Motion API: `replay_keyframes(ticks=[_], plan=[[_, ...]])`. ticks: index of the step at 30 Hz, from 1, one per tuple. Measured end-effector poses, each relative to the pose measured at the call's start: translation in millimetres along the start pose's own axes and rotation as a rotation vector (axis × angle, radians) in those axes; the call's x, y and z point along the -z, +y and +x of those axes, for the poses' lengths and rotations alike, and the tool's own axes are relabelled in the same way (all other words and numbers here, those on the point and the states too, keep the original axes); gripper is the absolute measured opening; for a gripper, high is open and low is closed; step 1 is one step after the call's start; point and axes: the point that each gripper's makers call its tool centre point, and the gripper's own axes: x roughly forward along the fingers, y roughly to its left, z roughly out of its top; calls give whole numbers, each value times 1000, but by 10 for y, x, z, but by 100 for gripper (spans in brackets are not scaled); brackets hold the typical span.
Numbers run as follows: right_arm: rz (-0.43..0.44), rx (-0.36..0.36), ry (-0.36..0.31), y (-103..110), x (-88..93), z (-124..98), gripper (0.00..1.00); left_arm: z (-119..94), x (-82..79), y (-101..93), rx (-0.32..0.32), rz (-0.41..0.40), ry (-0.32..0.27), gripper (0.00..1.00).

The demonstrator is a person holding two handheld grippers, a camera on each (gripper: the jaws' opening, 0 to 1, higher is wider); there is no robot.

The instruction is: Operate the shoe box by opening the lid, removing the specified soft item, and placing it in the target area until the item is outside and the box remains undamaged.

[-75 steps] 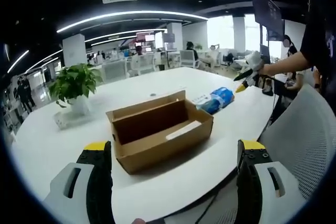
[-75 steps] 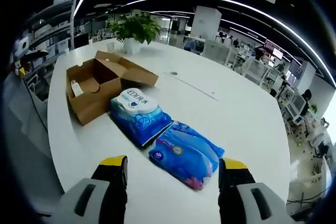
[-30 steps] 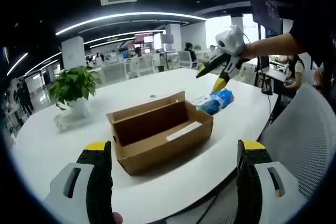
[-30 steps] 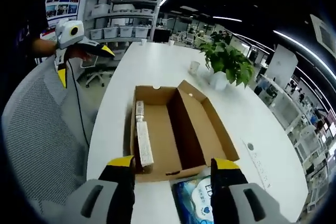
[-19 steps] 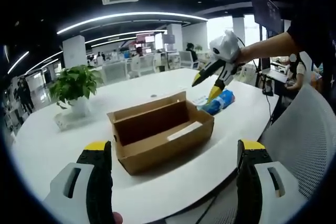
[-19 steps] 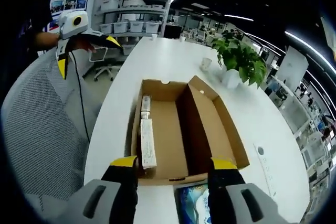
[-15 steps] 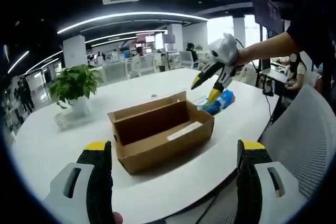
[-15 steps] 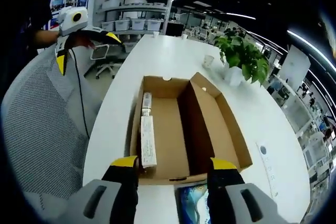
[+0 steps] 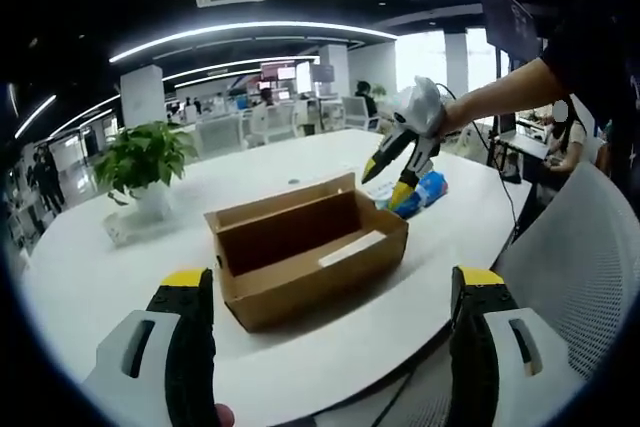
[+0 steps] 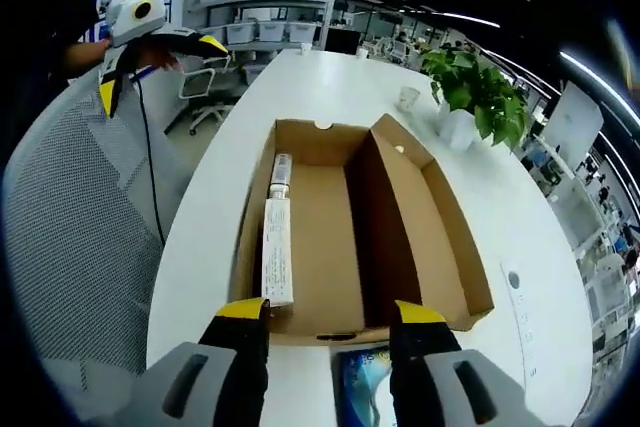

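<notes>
The brown shoe box stands open on the white table, its lid upright along the far side. From above, the box floor is bare, with a white label strip along its left wall. A blue soft pack lies just past the box's right end, and its top shows between my right jaws. My right gripper is open, hovering over that end of the box. My left gripper is open, held back from the table edge.
A potted plant and a white cup stand on the far part of the table. A grey mesh chair sits at the table's near edge. A person's arm holds the right gripper. Office desks fill the background.
The right gripper has swung from over the blue packs to the box's end and come lower over it. The left gripper and the box have stayed still.
</notes>
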Motion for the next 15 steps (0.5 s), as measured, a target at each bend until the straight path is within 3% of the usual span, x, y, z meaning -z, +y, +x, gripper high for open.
replay_keyframes(ticks=[15], plan=[[-11, -55, 6, 59, -24, 159, 39, -15, 12, 8, -2, 3, 7, 98]])
